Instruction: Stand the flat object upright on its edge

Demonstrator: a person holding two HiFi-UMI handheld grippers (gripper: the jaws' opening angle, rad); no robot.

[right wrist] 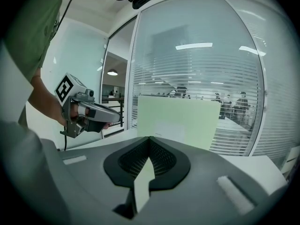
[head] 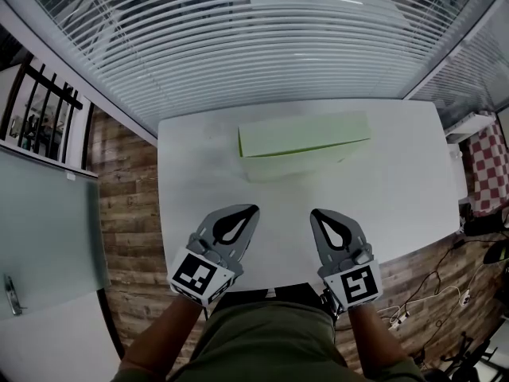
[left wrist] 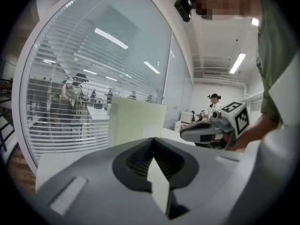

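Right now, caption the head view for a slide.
Green board upright on the table; left gripper and right gripper shut, apart from it.

Green flat object point(head: 305, 140) stands on white table point(head: 398, 197) beyond left gripper point(head: 254, 209) and right gripper point(head: 313, 212) (fingers together).

Pale green among white and grey.
The flat object point(head: 305, 140) is pale green on the white tabletop point(head: 398, 197); left gripper point(head: 254, 208) and right gripper point(head: 312, 212) are grey with black-and-white square markers; the floor point(head: 127, 205) shows brown wood planks.
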